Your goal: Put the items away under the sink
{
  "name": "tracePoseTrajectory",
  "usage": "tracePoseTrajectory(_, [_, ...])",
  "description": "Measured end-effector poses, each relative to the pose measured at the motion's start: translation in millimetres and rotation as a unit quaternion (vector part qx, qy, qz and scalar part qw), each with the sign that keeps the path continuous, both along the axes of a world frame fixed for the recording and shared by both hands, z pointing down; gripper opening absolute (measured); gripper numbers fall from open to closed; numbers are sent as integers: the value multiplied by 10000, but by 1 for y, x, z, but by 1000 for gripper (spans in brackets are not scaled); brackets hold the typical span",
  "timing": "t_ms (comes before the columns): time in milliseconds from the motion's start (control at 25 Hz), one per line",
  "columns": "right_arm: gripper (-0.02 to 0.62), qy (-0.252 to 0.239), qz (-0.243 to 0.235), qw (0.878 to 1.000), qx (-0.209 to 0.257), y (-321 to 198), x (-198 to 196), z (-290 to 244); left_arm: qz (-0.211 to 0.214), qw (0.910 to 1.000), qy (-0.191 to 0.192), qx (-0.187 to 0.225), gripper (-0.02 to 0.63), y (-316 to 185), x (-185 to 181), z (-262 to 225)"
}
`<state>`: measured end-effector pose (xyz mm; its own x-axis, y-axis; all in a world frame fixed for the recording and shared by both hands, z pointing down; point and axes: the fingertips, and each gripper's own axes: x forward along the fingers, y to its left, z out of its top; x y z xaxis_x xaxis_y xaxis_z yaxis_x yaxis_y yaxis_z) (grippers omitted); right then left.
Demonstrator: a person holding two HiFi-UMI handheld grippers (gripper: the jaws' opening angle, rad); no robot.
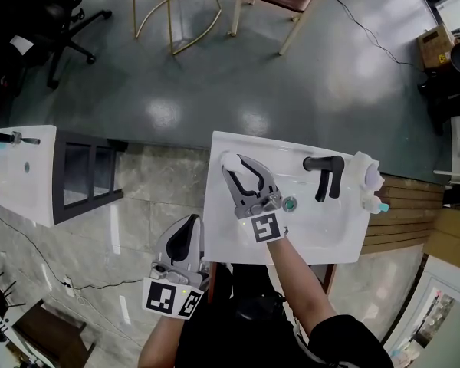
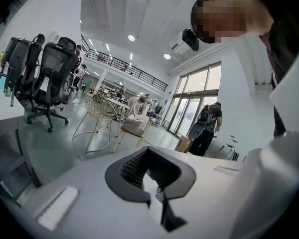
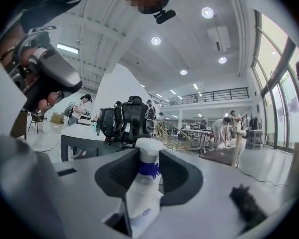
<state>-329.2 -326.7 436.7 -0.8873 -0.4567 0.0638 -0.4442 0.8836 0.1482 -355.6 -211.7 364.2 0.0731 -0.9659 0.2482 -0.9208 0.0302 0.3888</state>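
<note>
Nearest, low against the person's body and left of the sink, the left gripper (image 1: 192,219) hangs idle. Its own view shows the jaw tips drawn together with nothing in the hollow between them.

The right gripper (image 1: 233,164) reaches over the white sink bench (image 1: 330,238) to its far left corner. Its tips are pinched on the neck of a white plastic bottle with a blue band under its cap (image 3: 141,200), which stands roughly upright between the jaws. I cannot tell whether the bottle's base rests on the bench or hangs just off it.

Further right is the black faucet (image 1: 326,173). At the far right end sits a cluster of white and pale purple containers (image 1: 366,172), with a small teal-tipped item (image 1: 380,206) beside them.

The step in hand looks like the pick-up of one item, with the others waiting. Next, the bottle probably has to come up clear of the rim, back towards the near edge and then down. The space under the sink is hidden here, so the free left gripper may be needed for a door.
</note>
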Motion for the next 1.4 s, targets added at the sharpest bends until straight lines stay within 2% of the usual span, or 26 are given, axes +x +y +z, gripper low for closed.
tracePoseTrajectory(120, [146,124,-149,9996,-199,1,-4,6,-13,10000,5,-16,6,2,-1,0])
tracePoseTrajectory(200, [170,219,-269,9992,-202,1,-6,8,-17,10000,6,-29,6,3,-1,1])
tracePoseTrajectory(320, [170,247,-327,9991,-104,1,-9,5,-27,10000,24,-38,6,5,-3,1])
tracePoseTrajectory(480, [114,246,-396,9989,27,4,-11,1,-24,10000,57,-34,6,4,-4,2])
tracePoseTrajectory(800, [107,15,-313,9991,-285,5,-9,1,-27,10000,72,-55,6,6,-3,2])
tracePoseTrajectory(1400, [107,-129,-213,9994,-252,23,5,-21,-55,10000,13,47,6,19,-2,-11])
